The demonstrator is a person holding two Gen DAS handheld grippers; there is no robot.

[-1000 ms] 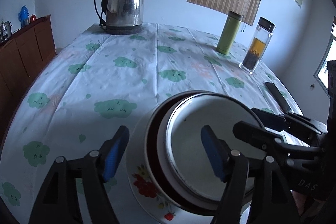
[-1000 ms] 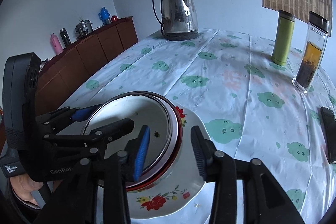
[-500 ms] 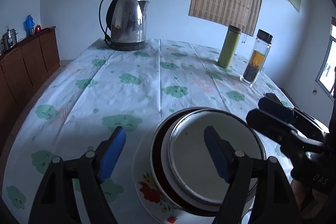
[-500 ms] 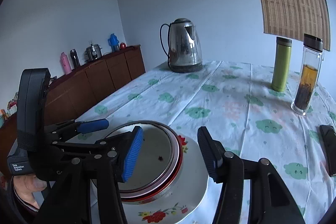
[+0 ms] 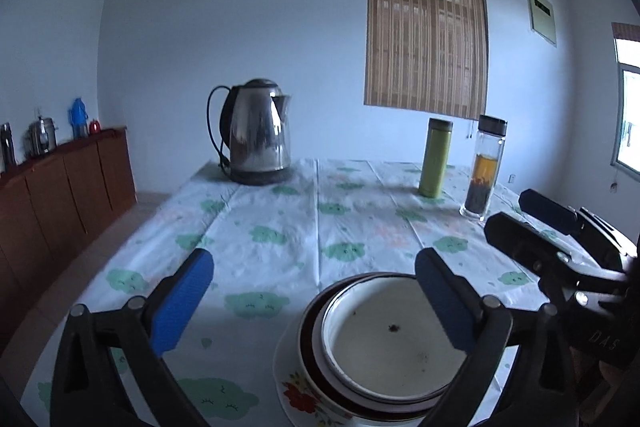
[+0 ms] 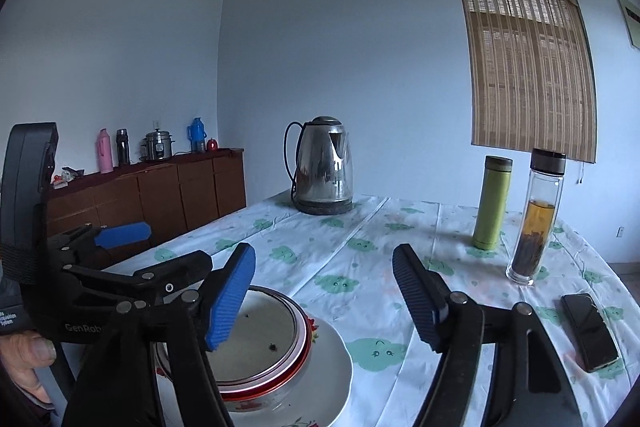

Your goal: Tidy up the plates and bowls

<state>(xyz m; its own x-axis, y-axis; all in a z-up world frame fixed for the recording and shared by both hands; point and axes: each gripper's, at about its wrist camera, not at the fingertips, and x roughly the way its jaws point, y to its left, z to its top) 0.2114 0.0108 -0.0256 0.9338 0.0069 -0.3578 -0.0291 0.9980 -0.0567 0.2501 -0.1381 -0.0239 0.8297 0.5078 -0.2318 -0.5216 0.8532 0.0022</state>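
A stack sits on the clouded tablecloth: a white flowered plate (image 5: 294, 397) (image 6: 332, 379) under a red-rimmed bowl (image 5: 310, 343) (image 6: 280, 383), with a white bowl (image 5: 384, 339) (image 6: 256, 339) nested on top. My left gripper (image 5: 314, 267) hovers above and behind the stack. Its jaws are opening wide and nothing is between the blue pads. My right gripper (image 6: 324, 255) hangs over the stack's right side, its jaws also opening and empty. Each gripper shows in the other's view: the right gripper (image 5: 508, 211) at the right edge and the left gripper (image 6: 178, 245) at the left.
A steel kettle (image 5: 256, 135) stands at the table's far end. A green flask (image 5: 435, 157) and a glass bottle of tea (image 5: 484, 171) stand at the far right. A dark phone (image 6: 590, 331) lies near the right edge. A brown sideboard (image 5: 60, 195) lines the left wall.
Both grippers have lifted and tipped upward off the stack, and their jaws have spread wider. The stack stays where it was on the cloth.
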